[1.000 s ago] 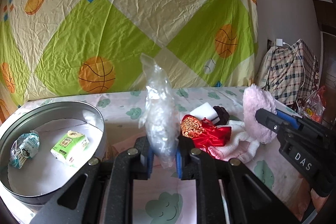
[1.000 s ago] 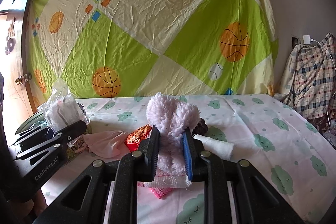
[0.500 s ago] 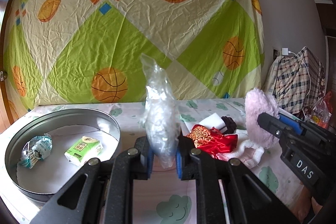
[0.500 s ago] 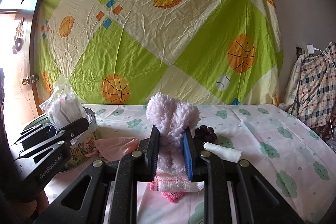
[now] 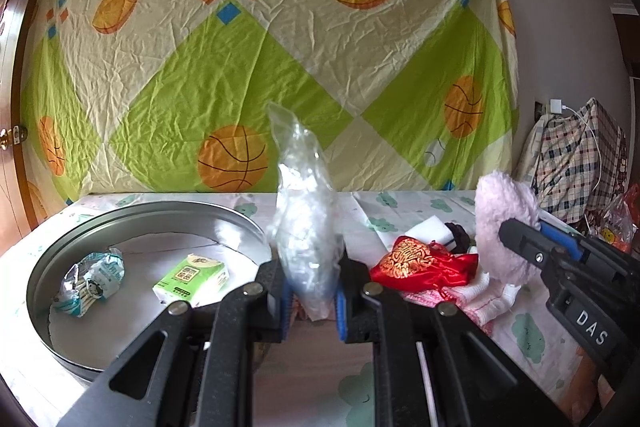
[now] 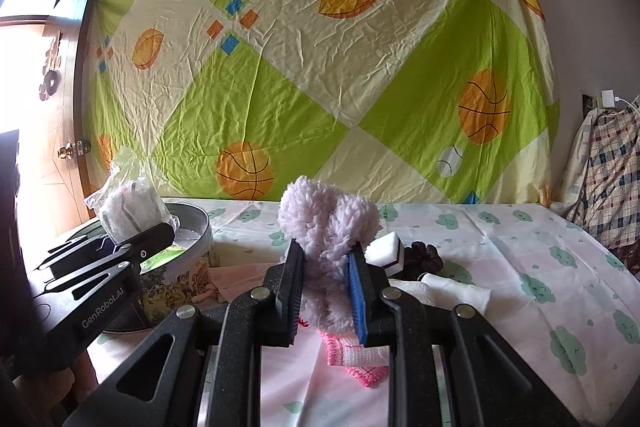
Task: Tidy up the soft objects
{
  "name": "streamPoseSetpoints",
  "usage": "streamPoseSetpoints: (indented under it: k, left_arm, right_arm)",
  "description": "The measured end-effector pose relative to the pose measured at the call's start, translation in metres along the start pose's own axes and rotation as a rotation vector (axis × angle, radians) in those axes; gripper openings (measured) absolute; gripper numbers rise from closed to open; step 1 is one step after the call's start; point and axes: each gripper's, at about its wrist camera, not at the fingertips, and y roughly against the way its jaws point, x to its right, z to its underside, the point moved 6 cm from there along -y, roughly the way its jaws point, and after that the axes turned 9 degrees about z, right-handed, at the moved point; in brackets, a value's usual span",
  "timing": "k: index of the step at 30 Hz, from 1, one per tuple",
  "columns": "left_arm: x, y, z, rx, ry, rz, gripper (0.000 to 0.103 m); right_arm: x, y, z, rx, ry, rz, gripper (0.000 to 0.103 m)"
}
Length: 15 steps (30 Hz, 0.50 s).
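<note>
My left gripper (image 5: 312, 301) is shut on a clear plastic bag (image 5: 304, 227) with white stuff inside, held upright beside the round metal tin (image 5: 72, 239). The bag (image 6: 128, 207) and left gripper (image 6: 160, 239) also show in the right wrist view, above the tin's rim (image 6: 196, 227). My right gripper (image 6: 326, 287) is shut on a fluffy lilac plush piece (image 6: 328, 223), held above the table; it also shows in the left wrist view (image 5: 504, 223).
The tin holds a green tissue pack (image 5: 192, 275) and a white-blue packet (image 5: 92, 279). On the cloud-print cloth lie a red embroidered pouch (image 5: 420, 261), a white sponge (image 6: 386, 253), a dark scrunchie (image 6: 424, 259), pink-white cloths (image 6: 360, 359) and a pink fabric (image 6: 236, 279).
Both grippers have risen and tilted up, each keeping its hold. The left gripper with the bag has come closer to the tin.
</note>
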Motion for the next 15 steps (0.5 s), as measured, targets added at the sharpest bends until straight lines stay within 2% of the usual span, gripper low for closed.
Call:
streamPoseSetpoints:
  k: [15]
  left_arm:
    - [-0.038, 0.015, 0.001, 0.015, 0.029, -0.052, 0.014]
  right_arm:
    - [-0.041, -0.005, 0.001, -0.008, 0.032, -0.063, 0.022]
